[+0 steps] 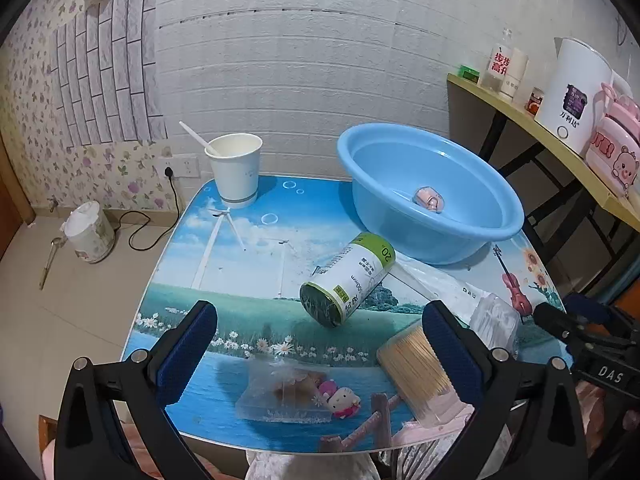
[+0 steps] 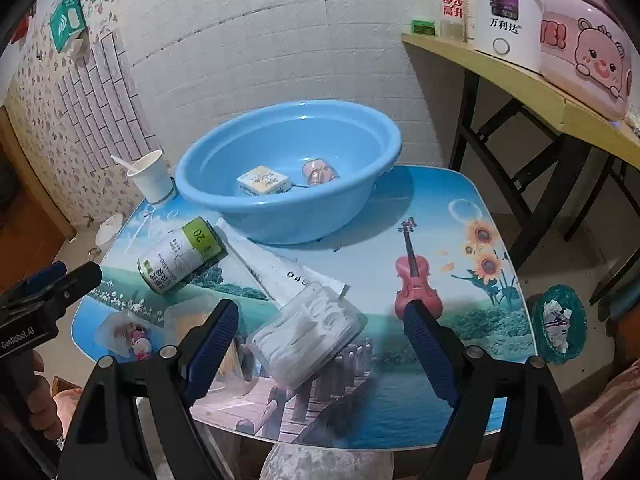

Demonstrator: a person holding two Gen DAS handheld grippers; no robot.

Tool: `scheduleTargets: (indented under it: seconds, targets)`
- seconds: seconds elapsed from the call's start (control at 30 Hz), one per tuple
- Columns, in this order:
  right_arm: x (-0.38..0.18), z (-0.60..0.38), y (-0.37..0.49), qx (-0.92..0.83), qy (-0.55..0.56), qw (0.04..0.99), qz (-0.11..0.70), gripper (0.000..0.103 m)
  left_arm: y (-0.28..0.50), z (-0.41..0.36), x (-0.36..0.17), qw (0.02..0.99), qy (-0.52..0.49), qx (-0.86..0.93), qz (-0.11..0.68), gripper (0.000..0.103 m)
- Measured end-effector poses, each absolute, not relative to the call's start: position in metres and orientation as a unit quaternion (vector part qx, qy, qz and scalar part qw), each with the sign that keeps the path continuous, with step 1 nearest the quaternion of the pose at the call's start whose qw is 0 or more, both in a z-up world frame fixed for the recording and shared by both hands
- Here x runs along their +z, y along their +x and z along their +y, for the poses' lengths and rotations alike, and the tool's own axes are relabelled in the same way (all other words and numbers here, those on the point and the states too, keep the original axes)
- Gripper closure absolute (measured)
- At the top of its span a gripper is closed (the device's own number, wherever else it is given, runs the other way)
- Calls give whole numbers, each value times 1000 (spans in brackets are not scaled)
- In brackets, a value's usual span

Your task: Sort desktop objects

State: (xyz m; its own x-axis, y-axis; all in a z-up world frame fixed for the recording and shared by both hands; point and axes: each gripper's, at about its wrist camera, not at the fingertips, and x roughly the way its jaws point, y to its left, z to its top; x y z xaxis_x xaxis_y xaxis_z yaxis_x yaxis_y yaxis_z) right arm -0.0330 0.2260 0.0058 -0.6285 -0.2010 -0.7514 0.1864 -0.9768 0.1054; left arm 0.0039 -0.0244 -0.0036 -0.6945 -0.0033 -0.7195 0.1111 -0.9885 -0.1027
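White brick-patterned wall and floral wallpaper stand behind a small table [image 2: 440, 232] whose top is printed with sky, windmills, a violin and sunflowers.

At the far side of the table sits a blue basin [image 2: 288, 172]. Inside it lie a small cream box [image 2: 263, 180] and a small pink item [image 2: 318, 171] too blurred to name; from the left wrist view the box is hidden by the basin wall. Just left of the basin stands a white paper cup [image 1: 236, 170] with a white stick leaning in it.

In front of the basin a white and green canister [image 1: 348, 278] lies on its side, beside a flat white packet [image 2: 280, 270] whose far end touches or slips under the basin; which one cannot be told.

The left gripper [image 1: 320, 344] hovers over the near edge with its jaws spread wide and nothing between them. Just below the gap lies a clear plastic bag [image 1: 288, 394] holding a small pink toy [image 1: 340, 396]. A clear box of toothpicks [image 1: 416, 372] lies against the inner side of its right finger, partly hidden by it.

The right gripper [image 2: 320, 344] is also spread wide and holds nothing. Between its fingers, nearer the left one, lies a clear tub of white floss picks [image 2: 308, 332], tilted on its side.

A yellow shelf [image 2: 520, 80] at right carries a white kettle [image 2: 504, 8], a pink appliance [image 2: 584, 40] cut off by the frame, and a bottle [image 2: 453, 4].
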Motion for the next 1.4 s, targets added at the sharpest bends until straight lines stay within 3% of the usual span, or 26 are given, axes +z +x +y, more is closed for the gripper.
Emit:
scheduleTargets:
  seconds: [0.5, 0.97, 1.4]
  targets:
    - [1, 232, -35, -903, 416, 105, -11, 17, 2, -27, -12, 38, 400, -914, 63, 0]
    - [-28, 256, -28, -895, 435, 101, 10, 17, 14, -41, -58, 40, 450, -889, 67, 0]
    - [-51, 224, -24, -875, 451, 153, 92, 17, 15, -38, -77, 44, 473, -878, 54, 0]
